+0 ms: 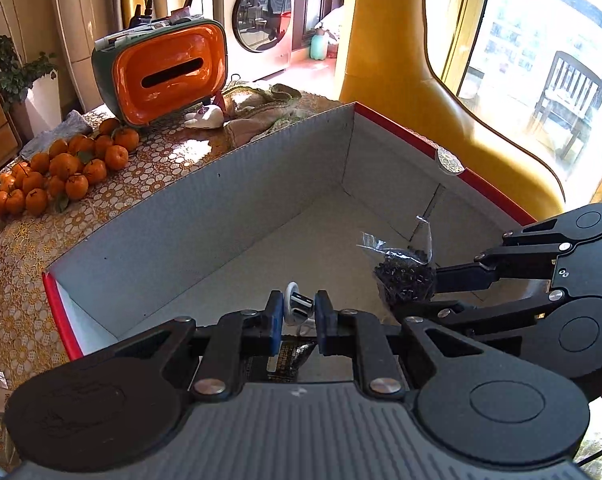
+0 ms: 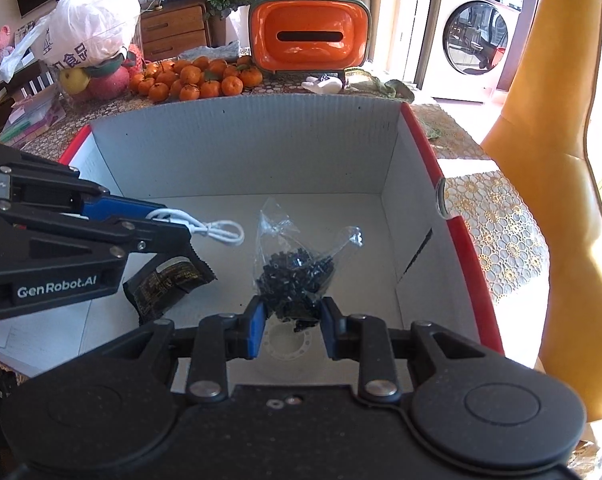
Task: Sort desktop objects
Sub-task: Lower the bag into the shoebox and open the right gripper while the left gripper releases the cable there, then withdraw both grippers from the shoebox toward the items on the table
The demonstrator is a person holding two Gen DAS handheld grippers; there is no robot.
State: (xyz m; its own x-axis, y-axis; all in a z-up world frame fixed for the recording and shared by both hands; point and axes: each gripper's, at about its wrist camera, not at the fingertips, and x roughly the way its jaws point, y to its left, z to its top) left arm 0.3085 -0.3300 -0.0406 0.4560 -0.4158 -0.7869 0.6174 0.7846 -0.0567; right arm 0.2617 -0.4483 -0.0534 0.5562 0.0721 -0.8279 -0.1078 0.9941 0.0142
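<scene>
Right gripper (image 2: 291,322), item one, nearest in its own view: blue pads clamped on the lower bulge of a clear plastic bag of small black parts (image 2: 295,276), held over the box floor, the bag's loose neck rising toward 12 o'clock. Handling, by judgement: light to moderate, limp film, slippery, contents shift under pressure; best held where the parts bunch, as now, not at the empty crinkled top, which would probably slide out. Left gripper (image 1: 297,312), item two: pads closed on the plug end of a white charging cable (image 1: 295,308), its coil trailing toward 3 o'clock in the right wrist view; light, flexible, the hard plug the only firm hold, the looped cord apt to snag on the box wall. Item three, at 9 o'clock of the bag in the right wrist view: a dark foil sachet (image 2: 169,280) on the box floor below the left gripper, flat, light, crinkly. Item four, just beneath the bag: a pale round ring-shaped object (image 2: 287,340), part hidden, nature unclear. Container: open cardboard box with red outer edge (image 2: 425,148), pale inside, both grippers inside its walls. Beyond it, at 11 o'clock: a heap of mandarins (image 2: 193,78) on the patterned tablecloth. At 12 o'clock, farther: an orange tissue holder (image 2: 309,36).
</scene>
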